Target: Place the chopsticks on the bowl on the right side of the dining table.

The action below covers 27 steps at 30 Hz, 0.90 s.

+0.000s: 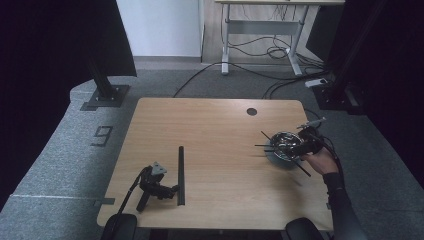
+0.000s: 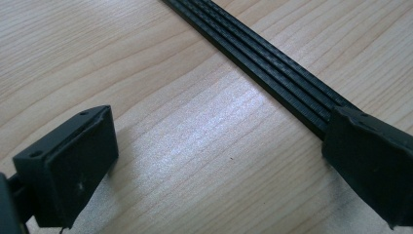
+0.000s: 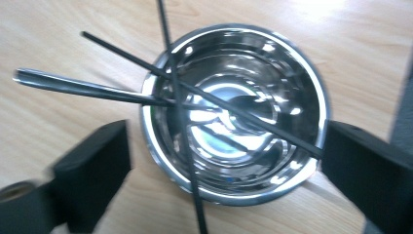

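A shiny steel bowl (image 3: 287, 63) stands near the table's right edge (image 1: 283, 150). Two thin black chopsticks (image 3: 126, 56) cross over it, and a metal spoon (image 3: 73, 86) leans in it with its handle out over the rim. A hand (image 1: 320, 161) holds my right gripper (image 3: 224, 146) open just above the bowl (image 1: 291, 148), one jaw on each side of it. My left gripper (image 1: 173, 190) lies on the table at the front left with no hand on it. It is open (image 2: 221, 122), and its right jaw rests against a long black ribbed strip (image 2: 272, 63), which lies straight on the wood (image 1: 180, 172).
The wooden table (image 1: 215, 130) has a round cable hole (image 1: 251, 111) at the back right. Two dark round shapes (image 1: 119, 227) sit at its front edge. Black stand bases (image 1: 105, 95), floor cables (image 1: 260, 50) and a white desk frame (image 1: 226, 45) lie beyond the table.
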### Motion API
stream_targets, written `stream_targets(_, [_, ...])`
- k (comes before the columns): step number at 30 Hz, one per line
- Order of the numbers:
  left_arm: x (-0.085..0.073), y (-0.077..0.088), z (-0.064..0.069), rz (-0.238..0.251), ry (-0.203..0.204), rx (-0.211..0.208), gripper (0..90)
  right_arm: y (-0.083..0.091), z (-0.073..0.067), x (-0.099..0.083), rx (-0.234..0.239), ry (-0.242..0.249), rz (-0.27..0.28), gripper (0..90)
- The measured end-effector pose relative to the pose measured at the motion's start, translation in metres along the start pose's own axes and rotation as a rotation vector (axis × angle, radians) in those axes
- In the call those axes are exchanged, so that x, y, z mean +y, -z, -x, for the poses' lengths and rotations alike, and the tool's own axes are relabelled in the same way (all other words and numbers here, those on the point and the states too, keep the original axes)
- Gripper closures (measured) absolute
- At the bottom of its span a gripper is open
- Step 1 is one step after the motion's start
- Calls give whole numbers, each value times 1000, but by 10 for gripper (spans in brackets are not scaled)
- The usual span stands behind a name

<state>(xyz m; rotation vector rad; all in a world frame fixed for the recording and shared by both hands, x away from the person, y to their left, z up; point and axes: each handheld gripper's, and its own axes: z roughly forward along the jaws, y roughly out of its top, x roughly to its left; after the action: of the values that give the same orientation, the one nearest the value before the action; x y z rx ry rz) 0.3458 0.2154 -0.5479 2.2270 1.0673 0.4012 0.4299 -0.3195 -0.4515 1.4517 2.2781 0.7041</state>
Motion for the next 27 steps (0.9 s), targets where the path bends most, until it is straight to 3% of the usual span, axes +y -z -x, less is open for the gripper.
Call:
stream_targets(8, [0,0,0,-1,-2,0,0,-3,-1,-21,-33,-94,106,0])
stream_targets(14, [0,0,0,1,0,0,0,-13,1,-28,-94,-118,109,0])
stream_targets(18, [0,0,0,1,-1,0,0,-16,1,-35,-72,-132,134,0])
stream_targets(27, [0,0,0,1,-1,0,0,-22,10,-48,-77,-139,118,0])
